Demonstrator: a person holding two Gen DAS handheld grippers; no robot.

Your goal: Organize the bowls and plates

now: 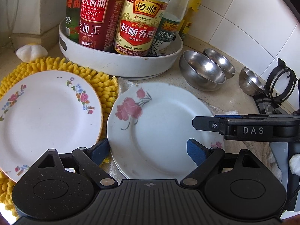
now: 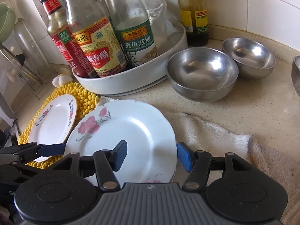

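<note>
Nearest, both hand-held grippers are held open above a pink-flowered plate (image 2: 131, 136): the left hand-held gripper (image 1: 148, 151) wide, the right hand-held gripper (image 2: 151, 154) narrower, nothing gripped. The plate is laid on a white towel (image 2: 215, 136) spread over the speckled counter (image 2: 243, 105). A gold-rimmed plate (image 1: 46, 116) is seen on a yellow mat (image 1: 105, 86). Beyond, steel bowls (image 2: 202, 75) are set beside a white tray (image 1: 121, 63) of sauce bottles against tiled walls (image 1: 243, 28).

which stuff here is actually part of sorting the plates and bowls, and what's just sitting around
Part of the job:
- pink-flower plate, stacked on another plate
- gold-rimmed floral plate
- three steel bowls

Just lying about:
- sauce bottles in the white tray
- yellow mat
- white towel
- stove burner
</note>
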